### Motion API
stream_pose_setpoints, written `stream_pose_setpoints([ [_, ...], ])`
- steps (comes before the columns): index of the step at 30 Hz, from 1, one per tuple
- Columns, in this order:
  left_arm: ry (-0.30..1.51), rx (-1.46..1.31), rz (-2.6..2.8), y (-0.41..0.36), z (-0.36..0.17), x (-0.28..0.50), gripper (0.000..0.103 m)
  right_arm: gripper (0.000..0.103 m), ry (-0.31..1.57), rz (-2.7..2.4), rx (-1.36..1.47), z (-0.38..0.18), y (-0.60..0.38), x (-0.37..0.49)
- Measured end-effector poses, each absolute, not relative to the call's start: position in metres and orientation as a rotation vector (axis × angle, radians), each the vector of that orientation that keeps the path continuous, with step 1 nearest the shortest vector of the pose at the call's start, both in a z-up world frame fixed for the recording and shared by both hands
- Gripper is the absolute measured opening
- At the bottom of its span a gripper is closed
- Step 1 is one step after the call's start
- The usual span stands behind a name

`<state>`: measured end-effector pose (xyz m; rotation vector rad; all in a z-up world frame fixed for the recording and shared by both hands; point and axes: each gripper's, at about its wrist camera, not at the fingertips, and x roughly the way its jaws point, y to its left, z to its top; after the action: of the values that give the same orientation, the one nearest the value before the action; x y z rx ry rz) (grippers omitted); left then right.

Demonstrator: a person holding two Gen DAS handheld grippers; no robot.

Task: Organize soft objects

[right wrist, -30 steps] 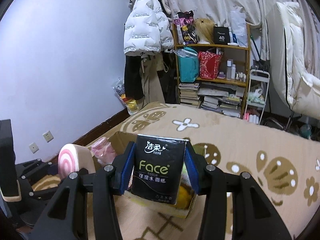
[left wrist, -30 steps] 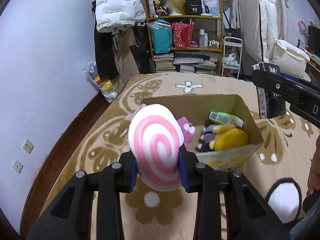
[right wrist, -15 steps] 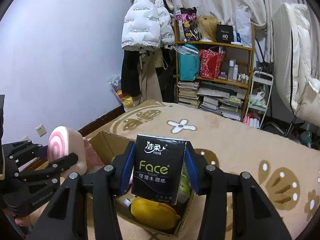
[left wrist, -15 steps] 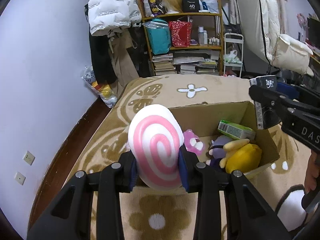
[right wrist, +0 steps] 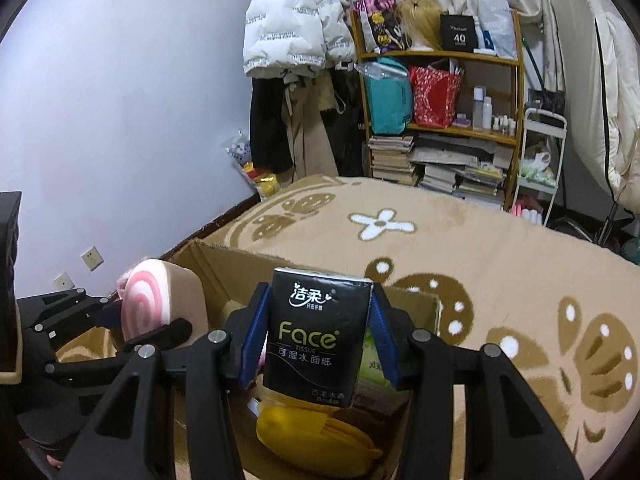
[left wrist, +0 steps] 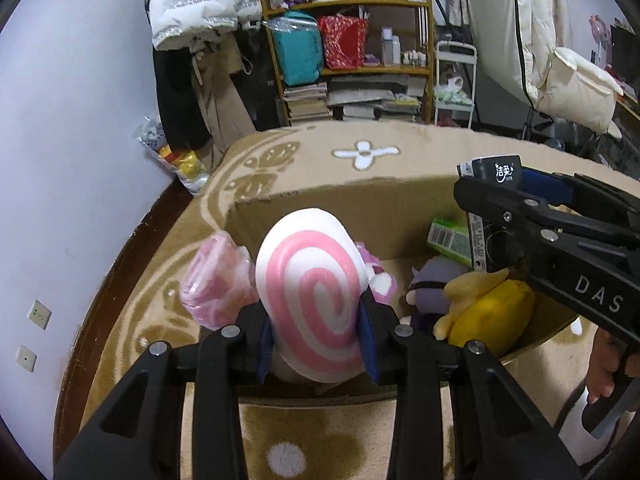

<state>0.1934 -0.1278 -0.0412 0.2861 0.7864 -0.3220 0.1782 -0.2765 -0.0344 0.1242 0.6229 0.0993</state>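
Both hand-held grippers now hang over the cardboard box [left wrist: 352, 204]: left hand-held gripper [left wrist: 318, 320] squeezes the swirl cushion [left wrist: 312, 296], right hand-held gripper [right wrist: 318, 340] grips the tissue pack [right wrist: 316, 336], ready for dropping.

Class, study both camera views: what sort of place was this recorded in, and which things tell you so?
Most likely a lived-in bedroom or home storage room: a white puffer jacket hangs by a cluttered bookshelf, bedding is stacked at right, and a patterned carpet covers the floor.
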Motion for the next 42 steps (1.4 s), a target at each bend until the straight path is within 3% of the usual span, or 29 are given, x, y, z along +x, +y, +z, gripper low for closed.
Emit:
stream_pose_setpoints([
  [9, 0.814, 0.302, -0.306, -0.126, -0.051, 0.195, 0.038, 0.051, 0.647, 0.084, 0.152, -0.044, -0.281, 0.177],
  [15, 0.841, 0.284, -0.299, -0.124, -0.051, 0.195, 0.048, 0.053, 0.666, 0.098, 0.157, -0.04, -0.28, 0.176],
  [17, 0.844, 0.269, -0.292, -0.122, -0.05, 0.195, 0.054, 0.064, 0.669, 0.105, 0.164, -0.037, -0.281, 0.176],
  [21, 0.827, 0.277, -0.29, -0.121, -0.046, 0.192, 0.057, 0.068, 0.656, 0.106, 0.167, -0.032, -0.281, 0.172],
  [23, 0.822, 0.283, -0.284, -0.121, -0.043, 0.189, 0.065, 0.079, 0.65, 0.106, 0.173, -0.029, -0.282, 0.17],
  [26, 0.816, 0.28, -0.266, -0.119, -0.038, 0.184, 0.079, 0.08, 0.628, 0.077, 0.174, -0.021, -0.283, 0.164],
  [32, 0.788, 0.27, -0.236, -0.106, -0.019, 0.17, 0.09, 0.092, 0.621, 0.064, 0.172, -0.009, -0.282, 0.153],
  [37, 0.769, 0.231, -0.226, -0.087, 0.002, 0.157, 0.092, 0.103, 0.605, 0.063, 0.188, 0.004, -0.281, 0.134],
  [42, 0.728, 0.217, -0.196, -0.07, 0.027, 0.132, 0.096, 0.103, 0.591, 0.067, 0.162, 0.02, -0.273, 0.11],
])
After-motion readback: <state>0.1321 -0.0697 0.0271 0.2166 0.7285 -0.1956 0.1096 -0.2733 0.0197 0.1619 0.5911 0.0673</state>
